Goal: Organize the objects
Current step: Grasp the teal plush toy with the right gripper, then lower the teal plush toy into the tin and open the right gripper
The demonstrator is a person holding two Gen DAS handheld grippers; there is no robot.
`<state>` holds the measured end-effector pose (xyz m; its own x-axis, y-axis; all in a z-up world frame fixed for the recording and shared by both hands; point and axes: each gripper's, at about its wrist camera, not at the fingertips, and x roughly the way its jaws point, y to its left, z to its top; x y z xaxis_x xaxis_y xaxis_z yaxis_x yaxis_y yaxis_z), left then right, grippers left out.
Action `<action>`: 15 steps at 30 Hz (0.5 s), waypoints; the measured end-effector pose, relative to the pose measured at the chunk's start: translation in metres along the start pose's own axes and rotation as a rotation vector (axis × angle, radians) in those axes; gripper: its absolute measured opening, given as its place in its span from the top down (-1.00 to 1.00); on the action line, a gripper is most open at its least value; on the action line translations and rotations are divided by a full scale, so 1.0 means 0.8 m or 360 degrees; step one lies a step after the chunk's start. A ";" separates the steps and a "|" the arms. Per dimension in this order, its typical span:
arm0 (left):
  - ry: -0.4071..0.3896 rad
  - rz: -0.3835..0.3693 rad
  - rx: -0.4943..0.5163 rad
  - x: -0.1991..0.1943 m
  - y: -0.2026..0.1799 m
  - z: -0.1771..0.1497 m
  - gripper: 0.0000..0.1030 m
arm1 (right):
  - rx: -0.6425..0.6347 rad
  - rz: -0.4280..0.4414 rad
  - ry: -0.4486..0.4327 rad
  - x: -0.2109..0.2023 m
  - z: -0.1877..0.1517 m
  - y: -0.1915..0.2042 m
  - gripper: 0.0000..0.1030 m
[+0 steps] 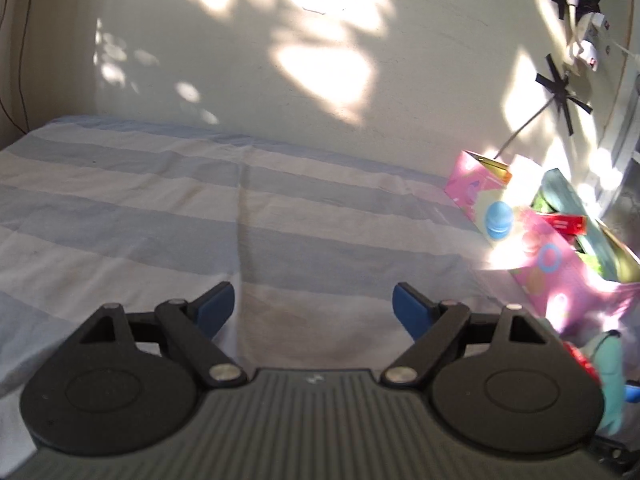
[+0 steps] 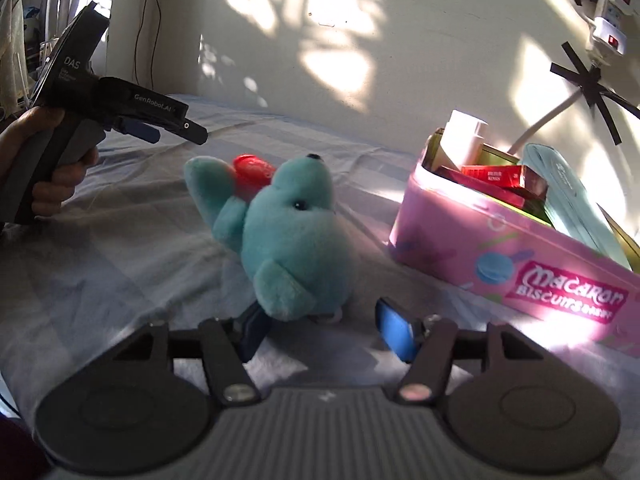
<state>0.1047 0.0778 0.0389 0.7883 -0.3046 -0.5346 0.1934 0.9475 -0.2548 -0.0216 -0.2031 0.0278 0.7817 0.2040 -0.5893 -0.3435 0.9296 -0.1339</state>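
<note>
At twelve o'clock of your right gripper (image 2: 324,330), spread wide, sits a teal plush seal (image 2: 296,236) touching one finger; your left gripper (image 1: 314,312) gapes over striped bedsheet (image 1: 160,208).

Teal plush seal (image 2: 298,236) sits between open right tool (image 2: 324,330) fingers.

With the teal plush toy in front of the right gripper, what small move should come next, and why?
Probably ease the right gripper forward and close it on the teal plush toy. Its jaws stand open with the toy's base just ahead, between the fingers, and the pink box beside it is open-topped. The left gripper is open over bare sheet.
</note>
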 end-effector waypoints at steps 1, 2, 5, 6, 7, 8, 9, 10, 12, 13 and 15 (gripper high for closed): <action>0.0031 -0.0101 -0.0013 -0.005 -0.014 -0.002 -0.69 | 0.0049 0.0010 -0.0007 -0.007 -0.007 -0.005 -0.29; 0.0066 -0.0215 -0.0027 -0.010 -0.029 -0.004 -0.69 | 0.0092 0.0019 -0.0009 -0.011 -0.012 -0.008 -0.35; 0.0129 -0.0404 0.0034 -0.018 -0.071 -0.010 -0.71 | 0.0186 0.0067 -0.0031 -0.021 -0.022 -0.016 -0.37; 0.0145 -0.0413 0.0077 -0.019 -0.082 -0.013 -0.71 | 0.0213 0.0093 -0.0037 -0.022 -0.023 -0.019 -0.37; 0.0164 -0.0421 0.0100 -0.018 -0.090 -0.015 -0.70 | 0.0231 0.0115 -0.0039 -0.023 -0.022 -0.021 -0.37; 0.0187 -0.0438 0.0096 -0.015 -0.093 -0.018 -0.70 | 0.0260 0.0162 -0.0044 -0.025 -0.024 -0.024 -0.38; 0.0210 -0.0457 0.0074 -0.013 -0.094 -0.022 -0.70 | 0.0278 0.0211 -0.0047 -0.027 -0.024 -0.026 -0.38; 0.0228 -0.0476 0.0044 -0.011 -0.094 -0.027 -0.70 | 0.0289 0.0250 -0.0050 -0.025 -0.023 -0.027 -0.39; 0.0295 -0.0515 -0.0001 -0.001 -0.095 -0.035 -0.69 | 0.0290 0.0281 -0.0057 -0.019 -0.019 -0.025 -0.41; 0.0324 -0.0534 -0.0019 0.003 -0.095 -0.039 -0.70 | 0.0282 0.0292 -0.0049 -0.015 -0.016 -0.024 -0.46; 0.0405 -0.0644 -0.0106 0.014 -0.095 -0.049 -0.74 | 0.0273 0.0331 -0.0006 -0.002 -0.012 -0.022 -0.50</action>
<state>0.0757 -0.0013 0.0210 0.4880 -0.6696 -0.5600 0.4106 0.7422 -0.5297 -0.0218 -0.2228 0.0232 0.7057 0.3969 -0.5868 -0.4040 0.9059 0.1269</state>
